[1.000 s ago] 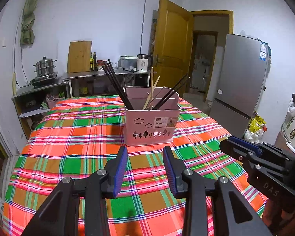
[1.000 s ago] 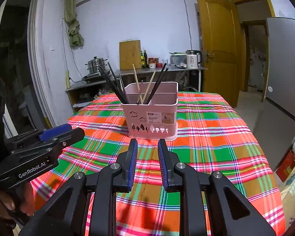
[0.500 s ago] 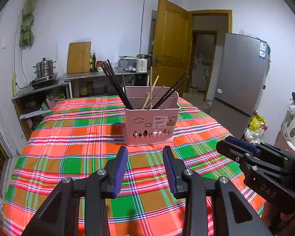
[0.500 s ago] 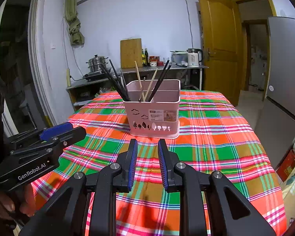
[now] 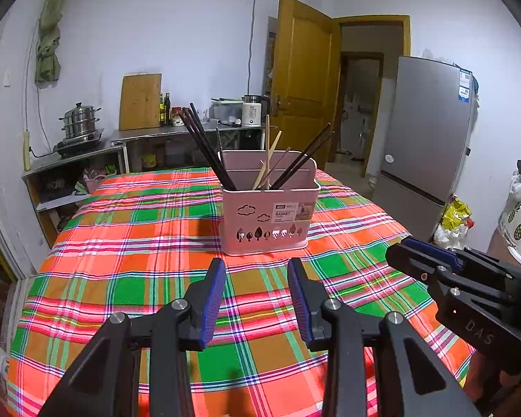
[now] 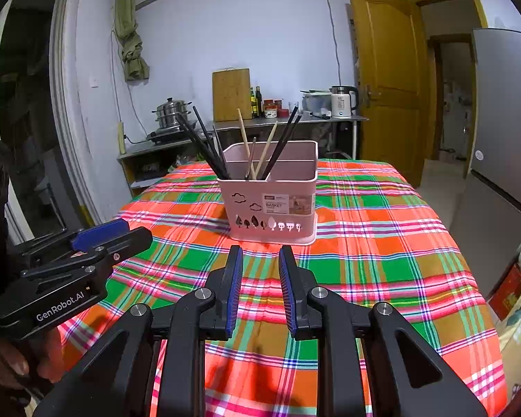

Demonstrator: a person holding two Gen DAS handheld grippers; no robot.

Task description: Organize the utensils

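The basket (image 5: 269, 215) stands on the table (image 5: 128, 243); chopsticks (image 5: 208, 149) stand in it. Behind the basket is a counter (image 5: 191, 132); right of it, a fridge (image 5: 427, 132); both grippers sit before it.

Pale blue-white walls all round, and a table under a bright plaid tablecloth (image 5: 128, 243) fills the near ground. Far left, a steel counter (image 5: 177, 133) carries a stacked steamer pot (image 5: 80, 120), a wooden cutting board (image 5: 140, 100) leaning on the wall and a kettle (image 5: 253, 114). To the right, a yellow-brown door (image 5: 304, 80) stands open beside a grey fridge (image 5: 423, 128).
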